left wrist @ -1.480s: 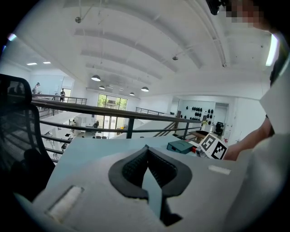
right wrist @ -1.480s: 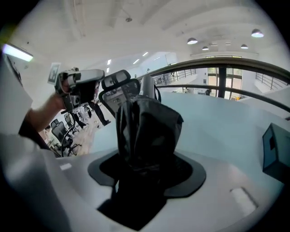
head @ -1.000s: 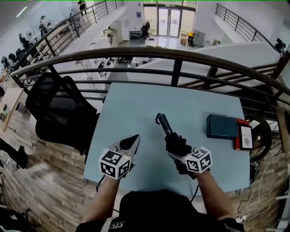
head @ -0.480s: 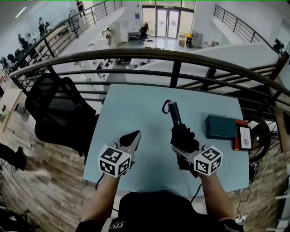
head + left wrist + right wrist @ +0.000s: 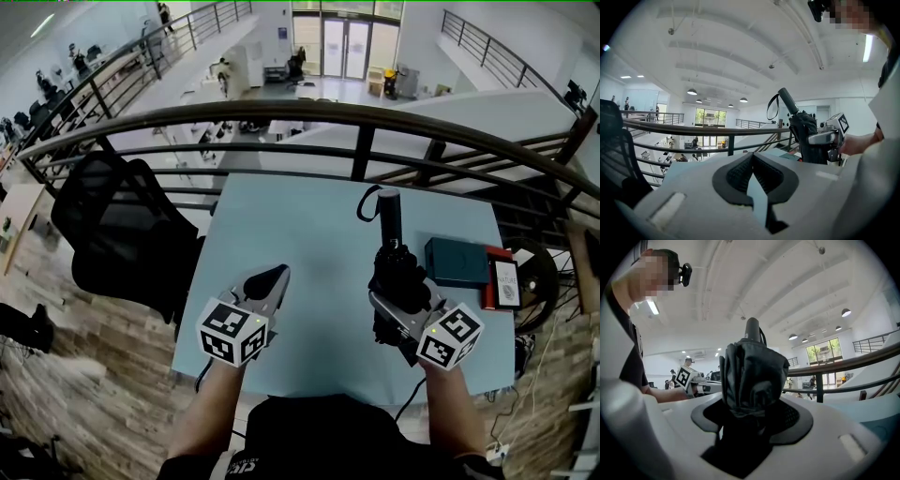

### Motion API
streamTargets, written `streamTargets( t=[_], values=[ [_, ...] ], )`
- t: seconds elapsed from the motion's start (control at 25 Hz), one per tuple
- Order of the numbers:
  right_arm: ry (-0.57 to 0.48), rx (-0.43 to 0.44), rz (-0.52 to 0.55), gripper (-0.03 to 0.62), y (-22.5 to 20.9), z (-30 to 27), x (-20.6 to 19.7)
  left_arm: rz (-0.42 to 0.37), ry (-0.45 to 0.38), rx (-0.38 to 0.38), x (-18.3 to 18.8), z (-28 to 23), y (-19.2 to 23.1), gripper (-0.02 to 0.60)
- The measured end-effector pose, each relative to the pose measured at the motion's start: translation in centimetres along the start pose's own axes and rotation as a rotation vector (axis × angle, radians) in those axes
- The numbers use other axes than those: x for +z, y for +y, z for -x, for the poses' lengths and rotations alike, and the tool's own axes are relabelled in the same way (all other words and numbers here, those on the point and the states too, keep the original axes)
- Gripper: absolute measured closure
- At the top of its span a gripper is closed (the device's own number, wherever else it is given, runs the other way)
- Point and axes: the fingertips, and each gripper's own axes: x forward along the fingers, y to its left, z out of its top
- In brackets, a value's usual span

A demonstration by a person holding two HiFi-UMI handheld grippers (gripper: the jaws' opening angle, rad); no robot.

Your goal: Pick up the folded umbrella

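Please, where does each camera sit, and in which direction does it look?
Head view: on the person's head, looking steeply down at the table; left forearm, right forearm, left tongs and right tongs show.
Left gripper view: on the left tongs, looking along its shut jaws toward the railing; the right forearm shows.
Right gripper view: on the right tongs, looking along jaws shut on the umbrella; the left forearm shows.
Shared: all three show the umbrella.

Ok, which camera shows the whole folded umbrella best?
The left gripper view: the folded umbrella stands side-on, handle, strap loop and canopy visible, the right gripper clamped on it. The head view foreshortens it from above. The right gripper view shows only bunched fabric between its jaws and the handle tip.
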Motion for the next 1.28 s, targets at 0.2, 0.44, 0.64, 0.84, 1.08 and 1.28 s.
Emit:
streamTargets(
  t=[0.2,0.44,0.64,0.84,1.08,1.28],
  values=[
    [-0.108,-0.013,0.014,0.332,0.5,2.1,2.7,-0.003,-0.021,0.0,0.7,0.6,-0.2,0.575],
    [-0.207,-0.053,0.039,0.33,0.5,4.2,4.4,-0.004,-0.031,0.015,0.9,1.4,0.3,0.575],
    [-0.209,-0.078,0.024,0.331,0.1,5.1,3.6,-0.004,-0.032,0.032,0.9,1.8,0.5,0.575],
    [-0.204,-0.105,0.009,0.332,-0.2,5.3,2.8,0.0,-0.035,0.043,0.7,2.3,1.1,0.575],
    [-0.214,-0.126,0.012,0.335,-0.4,5.8,3.0,-0.002,-0.031,0.038,0.6,2.5,0.9,0.575],
    [-0.232,-0.121,-0.001,0.336,-0.6,6.3,3.3,-0.002,-0.031,0.034,0.6,2.3,0.5,0.575]
  ],
)
